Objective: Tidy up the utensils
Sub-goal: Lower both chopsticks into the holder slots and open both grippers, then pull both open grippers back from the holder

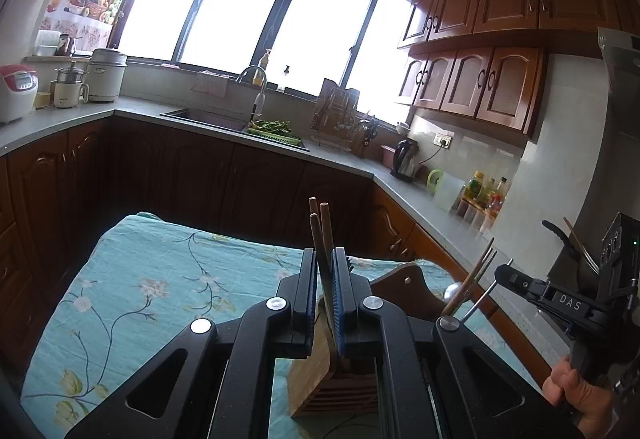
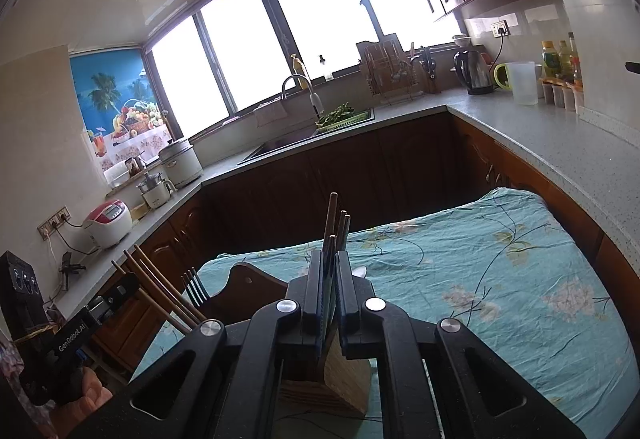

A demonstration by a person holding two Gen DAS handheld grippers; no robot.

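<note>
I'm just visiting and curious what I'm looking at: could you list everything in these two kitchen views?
Chopsticks: two bundles, brown, one clamped in each tool
Utensil holder: one, light wood, on the tablecloth under the tools
Fork: one, dark, upright, left of the right tool, base hidden
Tablecloth: one, teal floral, foreground
Kettle: one, black, right counter
Rice cooker: one, white and red, left counter
Greens: one heap, green, at the sink
Left tool: one, black, shut on chopsticks
Right tool: one, black, shut on chopsticks
Hand: one, gripping the right tool's handle
</note>
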